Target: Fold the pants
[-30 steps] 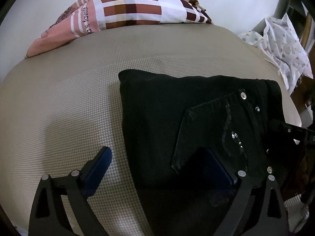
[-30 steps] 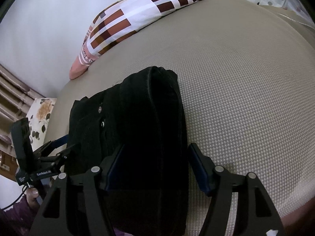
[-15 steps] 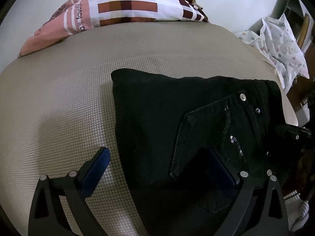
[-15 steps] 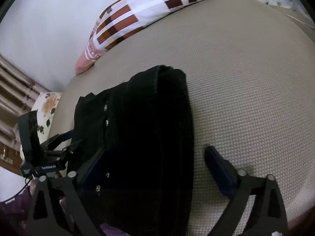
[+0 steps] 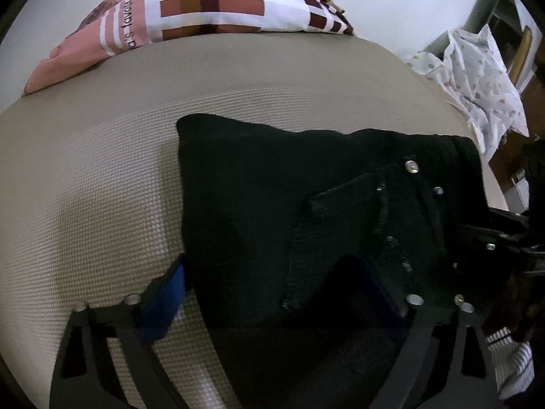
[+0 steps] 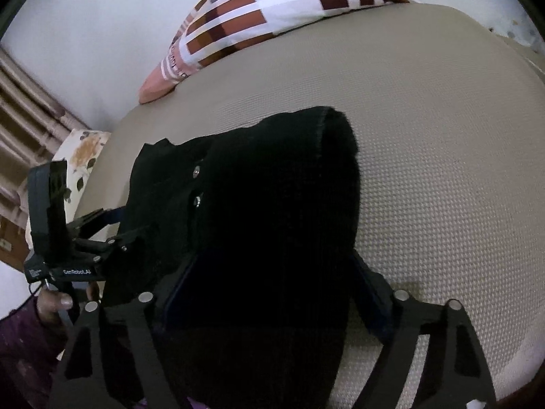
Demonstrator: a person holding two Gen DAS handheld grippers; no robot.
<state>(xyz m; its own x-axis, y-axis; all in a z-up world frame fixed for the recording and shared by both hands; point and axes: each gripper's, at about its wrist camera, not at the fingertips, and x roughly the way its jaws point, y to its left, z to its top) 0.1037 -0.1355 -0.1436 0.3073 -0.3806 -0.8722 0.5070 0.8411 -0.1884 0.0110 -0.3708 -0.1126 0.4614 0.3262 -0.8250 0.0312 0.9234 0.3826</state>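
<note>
Pants (image 5: 306, 204): black, folded into a thick block, lay on the bed (image 5: 102, 170) at its near edge, well short of the pillow (image 5: 204, 10); back pocket and metal rivets faced up.
Bed: beige textured cover, bare around the pants.
Pillow: checked in brown, white and pink, lay at the far end of the bed against the wall.
Left tongs (image 5: 272, 293): jaws closing, straddling the near edge of the pants; the blue left pad stood just beside the pants' fold, the right pad lay over the dark cloth; no clear pinch visible.
Right tongs (image 6: 272, 293): jaws closing around the rolled end of the pants, cloth filling the gap between the pads; whether they pressed it could not be told.
Patterned cloth (image 5: 477, 78): white, dotted, heaped beyond the bed's far corner from the pants.
</note>
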